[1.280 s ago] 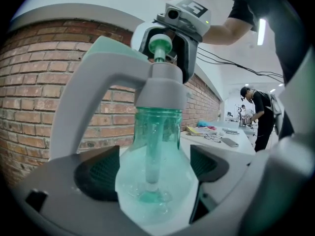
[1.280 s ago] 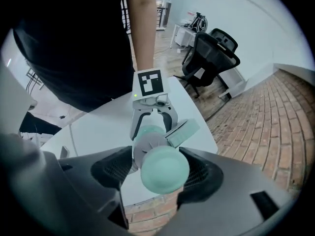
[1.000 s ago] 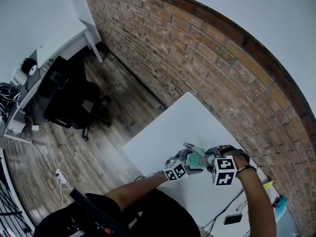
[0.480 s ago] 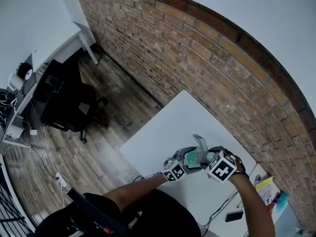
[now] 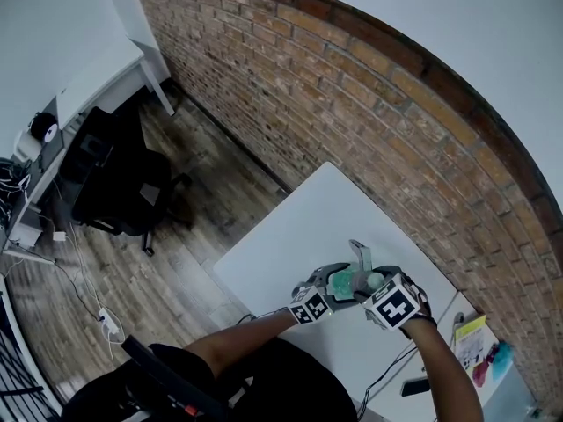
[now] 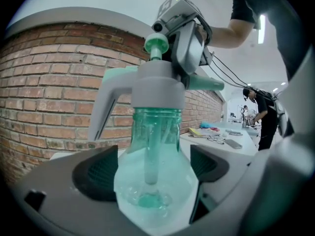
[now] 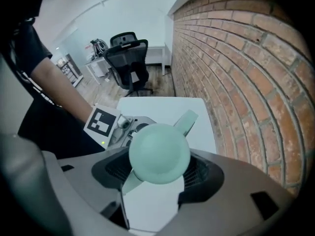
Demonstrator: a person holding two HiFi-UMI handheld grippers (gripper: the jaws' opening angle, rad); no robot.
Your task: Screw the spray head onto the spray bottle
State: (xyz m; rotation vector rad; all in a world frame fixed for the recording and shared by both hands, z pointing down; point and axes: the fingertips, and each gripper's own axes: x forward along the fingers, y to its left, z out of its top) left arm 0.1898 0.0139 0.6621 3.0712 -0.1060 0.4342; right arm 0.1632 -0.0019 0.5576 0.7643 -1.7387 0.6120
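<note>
Screwing stage, head view: spray bottle (image 5: pixel 341 281) over white desk (image 5: pixel 290 236) by brick wall (image 5: pixel 352 104), left tool (image 5: pixel 332 285) at its body, right tool (image 5: pixel 371 281) atop spray head (image 5: pixel 359 258). Left tool view: jaws pinch the clear green bottle's belly, upright. Right tool view: jaws, fairly wide, clamp the head's sides round its green knob (image 7: pixel 159 153). Next, prob.: another twist w/ bottle kept steady.

Head view looks down from afar; both gripper views, close in, apparently share the spray head (image 6: pixel 157 90).
</note>
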